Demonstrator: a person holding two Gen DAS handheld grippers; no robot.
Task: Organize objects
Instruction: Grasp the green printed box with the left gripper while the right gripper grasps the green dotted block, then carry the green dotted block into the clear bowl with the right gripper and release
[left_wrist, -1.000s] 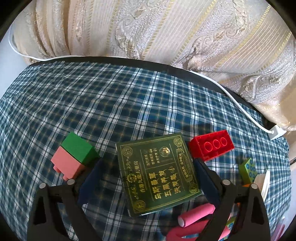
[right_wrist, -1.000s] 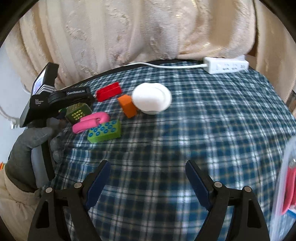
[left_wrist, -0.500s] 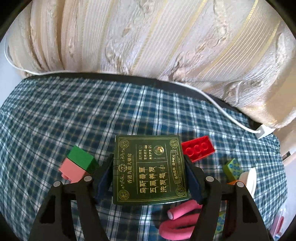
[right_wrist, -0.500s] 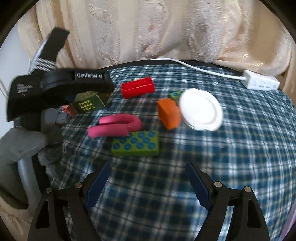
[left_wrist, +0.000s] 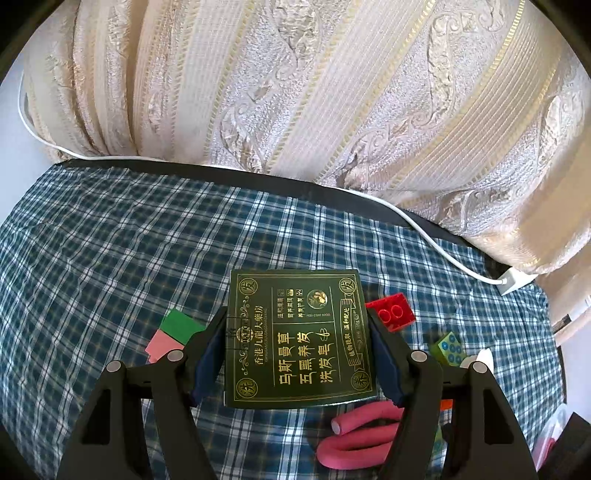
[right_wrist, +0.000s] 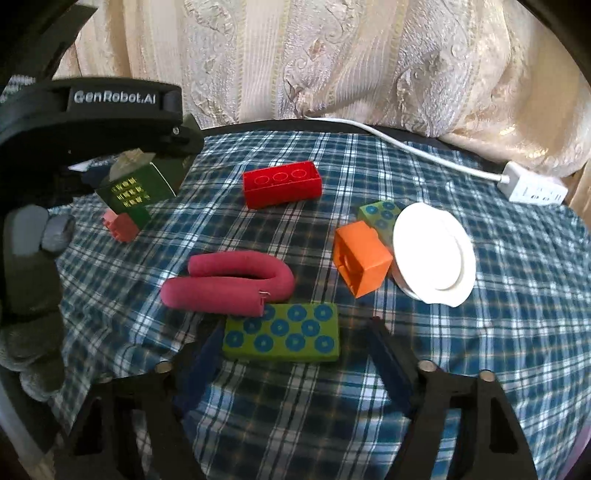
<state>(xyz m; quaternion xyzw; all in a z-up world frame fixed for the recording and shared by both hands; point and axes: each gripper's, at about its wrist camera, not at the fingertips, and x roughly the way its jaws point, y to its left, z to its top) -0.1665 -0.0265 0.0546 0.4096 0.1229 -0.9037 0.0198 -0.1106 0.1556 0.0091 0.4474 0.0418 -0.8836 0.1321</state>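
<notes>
My left gripper (left_wrist: 295, 317) is shut on a dark green box with gold print (left_wrist: 297, 339) and holds it just above the blue plaid cloth (left_wrist: 110, 258). From the right wrist view the same box (right_wrist: 135, 192) hangs at the far left under the black tool. My right gripper (right_wrist: 295, 328) is low over the cloth with its jaws closing. A flat green block with blue dots (right_wrist: 280, 338) lies between its fingertips, and a gap shows on the right side. A bent pink foam roller (right_wrist: 229, 282) touches that block's far edge.
On the cloth lie a red brick (right_wrist: 282, 182), an orange block (right_wrist: 362, 256), a white lid (right_wrist: 434, 253), a small green dotted block (right_wrist: 380, 214) and a pink-and-green block (left_wrist: 173, 334). A white power strip (right_wrist: 533, 186) and its cable run along the curtain. A gloved hand (right_wrist: 29, 266) is at left.
The left jaws closed on the green box and raised it off the cloth. The right gripper swung left to the green dotted block, and its jaws narrowed around it.
</notes>
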